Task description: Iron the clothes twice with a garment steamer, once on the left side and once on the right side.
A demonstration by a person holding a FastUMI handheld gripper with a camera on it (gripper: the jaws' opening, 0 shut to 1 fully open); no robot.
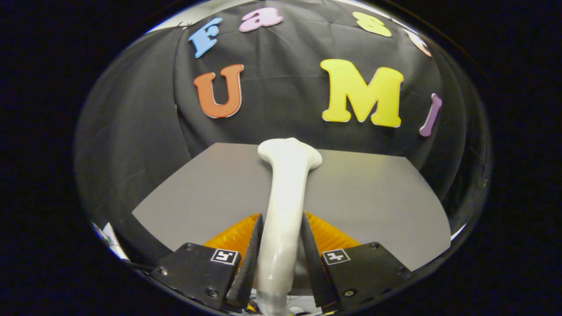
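Garment steamer (pixel 283 197) sits clamped in the gripper (pixel 281 245), white, long handle running forward from between the two fingers and widening into a flat flared head at the far end. Handle is upright-ish in the gripper view, leaning very slightly left toward the near end. Head is over the far edge of the grey table (pixel 373 197), just in front of the black cloth wall (pixel 281 101).

Jaws are closed most of the way, only the width of the handle between them. Left finger (pixel 252 259) presses the handle's left side, right finger (pixel 309 259) presses its right side; both appear in contact, no gap visible on either side. Grip is on the lower part of the handle, near its base.

Orange ribbed surfaces show just behind each finger, left and right of the handle; probably part of the gripper, hard to tell at this angle.

Grey table spreads left, right and far beyond the fingers, flat and plain. Black cloth wall rises behind it and wraps round both sides.

Near base of the steamer, below the fingers, the handle turns clear or glossy and a bit of clutter shows beneath, too small and blurred to name. A light strip shows at the near left past the table edge, unclear what.
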